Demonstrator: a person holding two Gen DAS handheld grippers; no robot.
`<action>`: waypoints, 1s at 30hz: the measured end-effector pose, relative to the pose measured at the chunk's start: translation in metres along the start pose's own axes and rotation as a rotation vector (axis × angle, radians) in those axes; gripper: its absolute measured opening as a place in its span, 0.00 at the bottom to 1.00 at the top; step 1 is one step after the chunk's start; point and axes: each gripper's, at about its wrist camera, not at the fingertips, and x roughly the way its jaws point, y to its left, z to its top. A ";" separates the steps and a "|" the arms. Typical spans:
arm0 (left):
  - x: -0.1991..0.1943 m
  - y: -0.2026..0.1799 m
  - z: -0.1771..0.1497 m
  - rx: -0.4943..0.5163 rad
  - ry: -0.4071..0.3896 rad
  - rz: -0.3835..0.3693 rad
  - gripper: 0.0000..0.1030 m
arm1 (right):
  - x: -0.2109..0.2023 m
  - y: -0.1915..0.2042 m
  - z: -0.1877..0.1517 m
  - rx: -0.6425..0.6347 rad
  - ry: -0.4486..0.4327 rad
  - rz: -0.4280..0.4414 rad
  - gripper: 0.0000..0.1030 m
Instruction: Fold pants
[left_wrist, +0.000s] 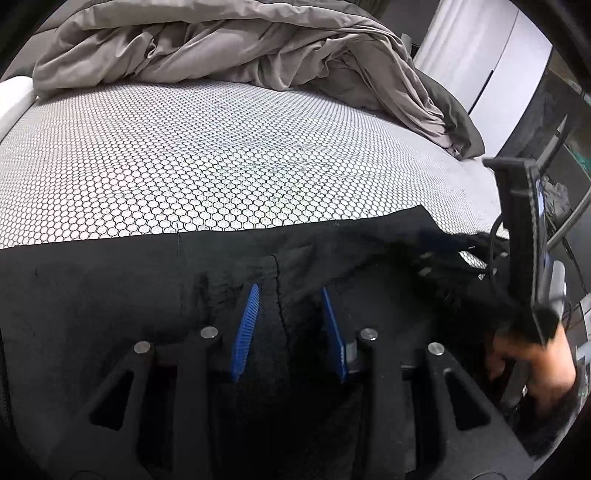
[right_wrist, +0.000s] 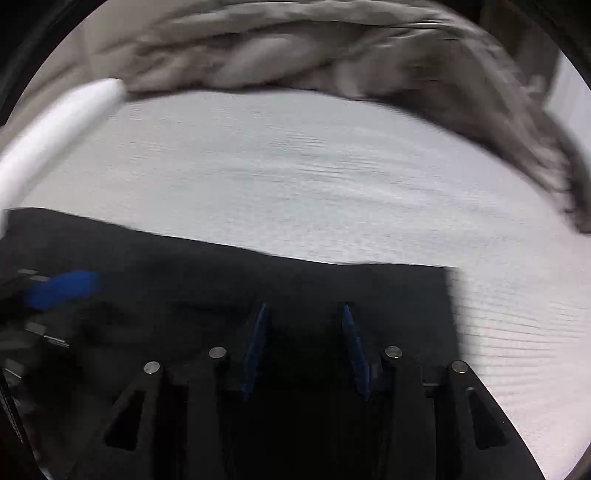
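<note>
A honeycomb-patterned mattress (left_wrist: 221, 155) stretches ahead of both tongs, rumpled grey bedding (left_wrist: 207, 44) beyond; left tongs (left_wrist: 291, 291) and right tongs (right_wrist: 304, 310) gape over black pants (left_wrist: 110, 280).

Black pants (left_wrist: 110, 280) lie spread flat across the near part of the bed, far edge straight. A vertical seam runs down the middle; fabric bunches at the right end. Right wrist view is blurred.
</note>
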 end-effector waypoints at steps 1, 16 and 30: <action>-0.002 0.000 -0.002 0.005 -0.002 0.007 0.31 | -0.001 -0.010 -0.003 0.017 0.002 -0.033 0.45; -0.027 -0.040 -0.044 0.166 0.041 -0.080 0.36 | -0.048 0.019 -0.045 -0.023 -0.010 0.290 0.44; -0.074 -0.054 -0.063 0.244 -0.021 -0.061 0.39 | -0.110 -0.013 -0.086 0.002 -0.140 0.263 0.44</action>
